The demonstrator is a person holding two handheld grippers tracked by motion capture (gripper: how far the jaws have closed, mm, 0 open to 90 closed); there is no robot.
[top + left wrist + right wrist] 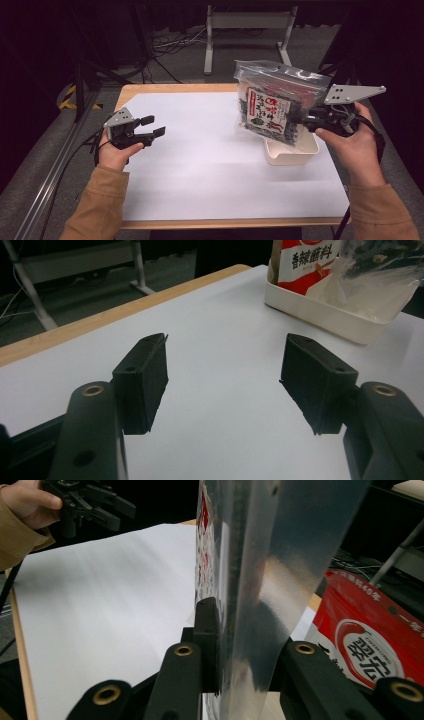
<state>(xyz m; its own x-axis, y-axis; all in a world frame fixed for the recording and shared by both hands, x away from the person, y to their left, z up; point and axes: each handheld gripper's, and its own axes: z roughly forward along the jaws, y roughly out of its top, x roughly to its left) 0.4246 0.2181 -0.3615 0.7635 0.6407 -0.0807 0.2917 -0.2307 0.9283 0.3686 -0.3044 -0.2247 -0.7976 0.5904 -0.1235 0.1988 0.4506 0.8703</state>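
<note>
1. Biggest thing first: the desk, light wood edge with a white sheet over nearly the whole top. We're sitting at the near side with both forearms coming in from the bottom, tan sleeves on both.

2. The clear zip bag is up in the air over the right part of the desk, hanging more or less upright, zip edge on top. It's stuffed with dark bits and has a red and white printed label facing us. In the right gripper view we're looking along its shiny side.

3. Right hand is held out level at the right edge of the desk, pointing the right gripper left into the bag's side. Its jaws are clamped on the bag, plastic pinched flat between the two black pads, and the grey plate sits on top.

4. Left hand is raised over the left side of the desk, well apart from the bag. The left gripper points right across the sheet, jaws spread wide with nothing in between.

5. The white tray sits on the desk right below the bag's bottom edge. In the left gripper view we can see a red and white packet standing in it.

6. Beyond the desk, the floor has a white frame and loose cables, none of it in our way.
</note>
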